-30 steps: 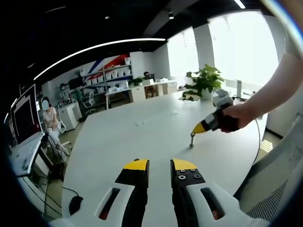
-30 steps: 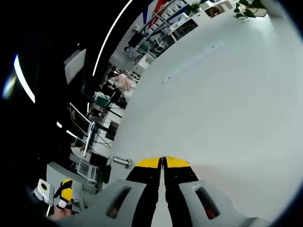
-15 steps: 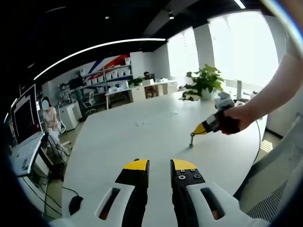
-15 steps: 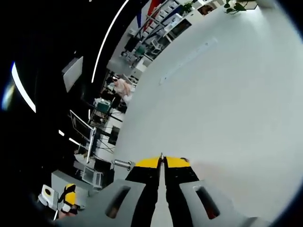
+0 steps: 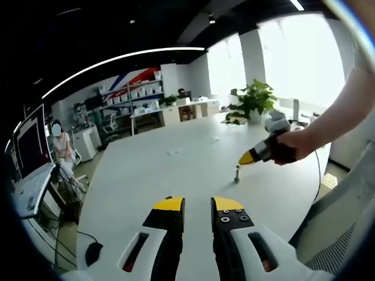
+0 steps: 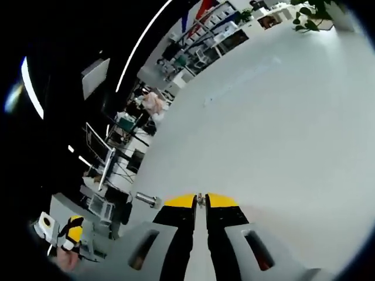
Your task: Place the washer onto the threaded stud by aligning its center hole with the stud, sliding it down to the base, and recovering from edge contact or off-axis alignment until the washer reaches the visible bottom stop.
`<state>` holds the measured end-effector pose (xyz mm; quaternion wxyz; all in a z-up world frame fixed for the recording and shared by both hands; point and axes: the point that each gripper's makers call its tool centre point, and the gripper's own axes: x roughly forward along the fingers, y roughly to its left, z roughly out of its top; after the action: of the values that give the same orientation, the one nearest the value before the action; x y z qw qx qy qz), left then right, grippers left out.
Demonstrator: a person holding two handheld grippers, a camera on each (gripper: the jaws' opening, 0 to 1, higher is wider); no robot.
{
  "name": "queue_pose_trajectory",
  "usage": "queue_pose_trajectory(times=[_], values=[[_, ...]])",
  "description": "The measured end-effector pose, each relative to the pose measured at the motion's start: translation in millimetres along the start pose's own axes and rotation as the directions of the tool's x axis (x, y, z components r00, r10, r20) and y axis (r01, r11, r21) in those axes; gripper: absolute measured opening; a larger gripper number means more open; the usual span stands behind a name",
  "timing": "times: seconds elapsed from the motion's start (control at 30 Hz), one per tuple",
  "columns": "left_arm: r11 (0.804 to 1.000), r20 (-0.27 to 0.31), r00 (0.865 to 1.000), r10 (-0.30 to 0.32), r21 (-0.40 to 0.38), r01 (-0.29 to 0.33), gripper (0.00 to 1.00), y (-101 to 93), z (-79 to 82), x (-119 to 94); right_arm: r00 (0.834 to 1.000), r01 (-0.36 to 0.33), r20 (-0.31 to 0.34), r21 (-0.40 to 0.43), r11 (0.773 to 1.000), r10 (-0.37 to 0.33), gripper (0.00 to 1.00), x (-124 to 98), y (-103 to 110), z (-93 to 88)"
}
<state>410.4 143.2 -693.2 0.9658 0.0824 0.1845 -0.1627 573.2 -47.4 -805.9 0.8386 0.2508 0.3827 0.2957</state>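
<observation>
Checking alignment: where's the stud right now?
In the left gripper view the stud stands upright on the white table, right of centre, just below the right gripper tips; the potted plant sits beyond.

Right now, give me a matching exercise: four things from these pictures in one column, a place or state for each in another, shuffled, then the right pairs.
Things:
1. stud
2. right gripper
3. left gripper
4. plant

Places or states:
A. at the table's far end
B. open, holding nothing
C. upright on the table
D. just above the stud, jaws nearly closed on a small metal piece

Pairs: 1-C, 2-D, 3-B, 4-A
</observation>
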Motion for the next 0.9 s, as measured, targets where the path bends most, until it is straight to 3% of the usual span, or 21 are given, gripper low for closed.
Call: queue_pose_trajectory(times=[0.07, 0.27, 0.9], values=[[1.000, -0.001, 1.000, -0.001, 0.003, 0.001, 0.16, -0.6, 0.1, 0.1, 1.000, 0.013, -0.013, -0.038, 0.999, -0.014, 0.08, 1.0, 3.2, -2.5], [1.000, -0.002, 1.000, -0.001, 0.002, 0.001, 0.16, -0.4, -0.5, -0.1, 1.000, 0.022, 0.002, 0.016, 1.000, -0.022, 0.07, 2.5, -4.4, 0.8], [1.000, -0.006, 1.000, -0.007, 0.005, 0.007, 0.16, -2.4, -1.1, 0.4, 1.000, -0.014, 0.004, 0.084, 0.996, 0.014, 0.03, -1.1, -3.1, -1.0]])
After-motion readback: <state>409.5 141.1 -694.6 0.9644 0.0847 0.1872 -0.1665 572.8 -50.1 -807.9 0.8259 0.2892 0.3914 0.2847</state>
